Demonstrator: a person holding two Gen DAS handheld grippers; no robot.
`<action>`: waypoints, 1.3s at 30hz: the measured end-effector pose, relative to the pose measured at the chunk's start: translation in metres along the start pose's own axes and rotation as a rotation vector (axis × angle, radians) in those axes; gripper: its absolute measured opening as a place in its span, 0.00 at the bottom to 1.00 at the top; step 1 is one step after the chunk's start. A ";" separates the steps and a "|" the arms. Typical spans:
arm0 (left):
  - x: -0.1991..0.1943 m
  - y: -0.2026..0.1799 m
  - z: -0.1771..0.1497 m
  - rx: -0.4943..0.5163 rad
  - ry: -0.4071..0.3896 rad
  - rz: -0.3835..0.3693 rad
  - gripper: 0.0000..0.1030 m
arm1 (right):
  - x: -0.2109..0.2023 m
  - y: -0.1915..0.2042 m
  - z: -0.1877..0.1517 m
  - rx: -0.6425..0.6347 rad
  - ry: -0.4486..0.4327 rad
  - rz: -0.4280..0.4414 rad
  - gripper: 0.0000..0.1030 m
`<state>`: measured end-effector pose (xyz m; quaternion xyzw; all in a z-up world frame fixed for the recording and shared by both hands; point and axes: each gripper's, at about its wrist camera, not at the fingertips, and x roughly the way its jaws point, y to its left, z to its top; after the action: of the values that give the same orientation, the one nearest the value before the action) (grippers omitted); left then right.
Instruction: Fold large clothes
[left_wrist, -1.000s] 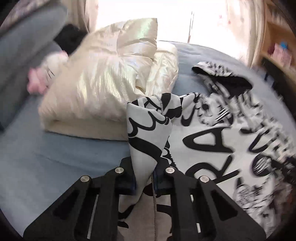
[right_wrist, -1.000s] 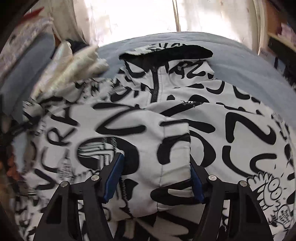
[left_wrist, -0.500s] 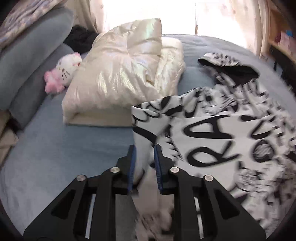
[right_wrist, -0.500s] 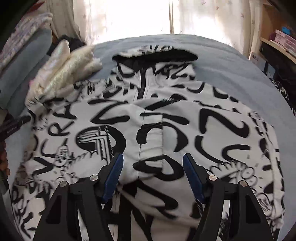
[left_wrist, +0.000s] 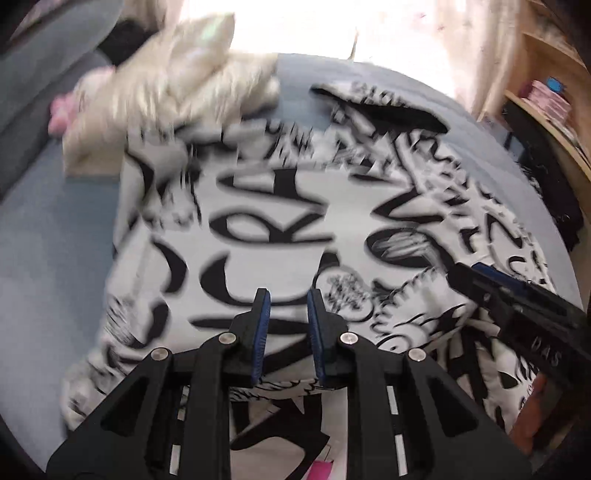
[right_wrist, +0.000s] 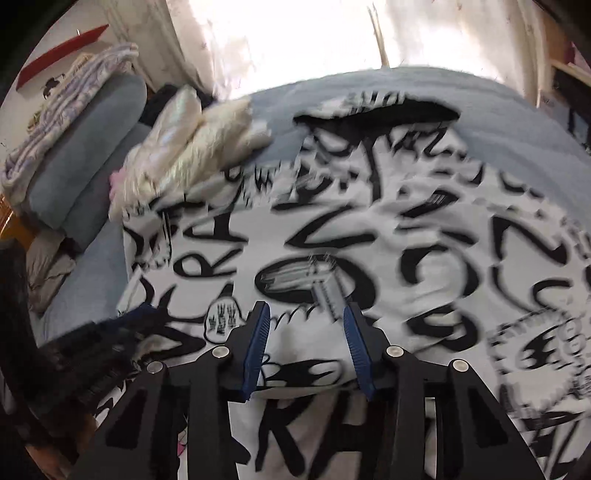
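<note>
A large white garment with black graffiti lettering (left_wrist: 280, 229) lies spread on the blue bed, both sleeves folded in over its body; it also fills the right wrist view (right_wrist: 369, 251). Its black-lined hood (left_wrist: 384, 110) points to the far end. My left gripper (left_wrist: 286, 314) hovers over the garment's near left part, jaws a little apart and empty. My right gripper (right_wrist: 306, 332) is open and empty over the garment's near middle, and it shows at the right of the left wrist view (left_wrist: 517, 299). Both views are blurred by motion.
A folded cream padded jacket (left_wrist: 173, 96) lies at the far left on the blue bed (left_wrist: 48, 251), touching the garment's shoulder. Grey cushions (right_wrist: 85, 158) and a pink soft toy (left_wrist: 61, 107) lie beyond it. Wooden shelves (left_wrist: 550, 107) stand at the right.
My left gripper has let go of the left sleeve, which now lies folded on the garment. Both grippers have drawn back toward the garment's near edge.
</note>
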<state>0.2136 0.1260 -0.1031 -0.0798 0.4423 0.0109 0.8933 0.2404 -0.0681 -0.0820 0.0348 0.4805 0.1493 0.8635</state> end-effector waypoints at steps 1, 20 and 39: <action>0.010 0.002 -0.005 -0.006 0.012 0.038 0.17 | 0.008 -0.001 -0.003 -0.008 0.020 -0.025 0.42; -0.047 0.051 -0.036 -0.066 -0.079 0.108 0.17 | -0.082 -0.064 -0.028 0.154 -0.056 -0.017 0.40; -0.186 0.020 -0.086 -0.040 -0.166 0.077 0.19 | -0.231 -0.021 -0.094 0.118 -0.182 0.063 0.60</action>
<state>0.0312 0.1421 -0.0095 -0.0795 0.3693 0.0609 0.9239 0.0522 -0.1632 0.0521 0.1143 0.4068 0.1441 0.8948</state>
